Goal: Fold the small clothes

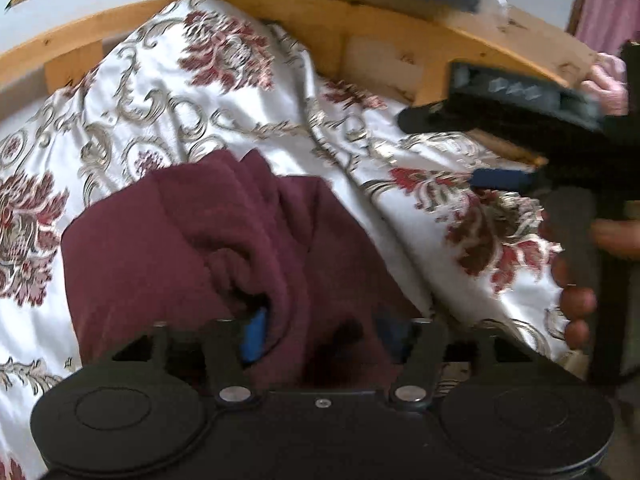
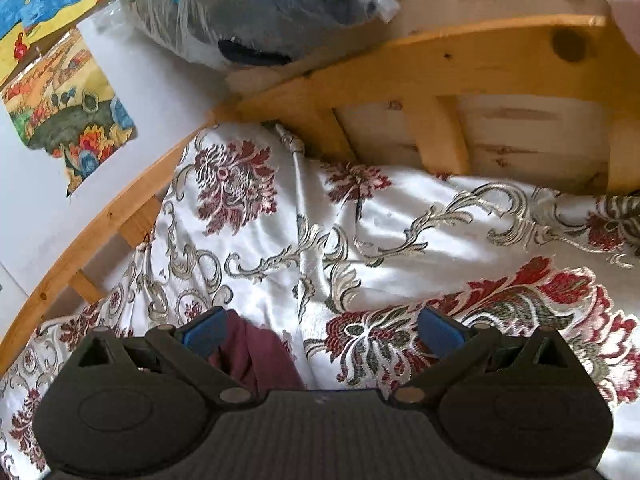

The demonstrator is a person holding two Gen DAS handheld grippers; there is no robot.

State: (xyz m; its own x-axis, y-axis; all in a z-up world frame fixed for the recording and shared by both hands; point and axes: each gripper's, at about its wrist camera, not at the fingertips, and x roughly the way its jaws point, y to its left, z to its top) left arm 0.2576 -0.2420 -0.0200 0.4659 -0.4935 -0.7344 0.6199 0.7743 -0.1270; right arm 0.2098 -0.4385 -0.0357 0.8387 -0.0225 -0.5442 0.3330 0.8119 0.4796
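A maroon garment [image 1: 192,240] lies bunched on the floral white bedspread [image 1: 168,92]. My left gripper [image 1: 320,332] is low over it, with folds of the maroon cloth lying between its blue pads [image 1: 254,336]; the jaws stand apart and the right pad is mostly hidden by cloth. My right gripper [image 2: 320,334] is open and empty above the bedspread [image 2: 420,232]; a bit of the maroon garment [image 2: 256,356] shows by its left pad [image 2: 202,334]. The right gripper also shows in the left wrist view [image 1: 500,178], held up at the right by a hand.
A wooden bed frame [image 2: 440,64] runs along the back and left. A plastic-wrapped dark bundle [image 2: 256,12] sits on its upper ledge. Colourful pictures [image 2: 68,116] hang on the white wall at left. A pink curtain [image 1: 608,8] hangs at far right.
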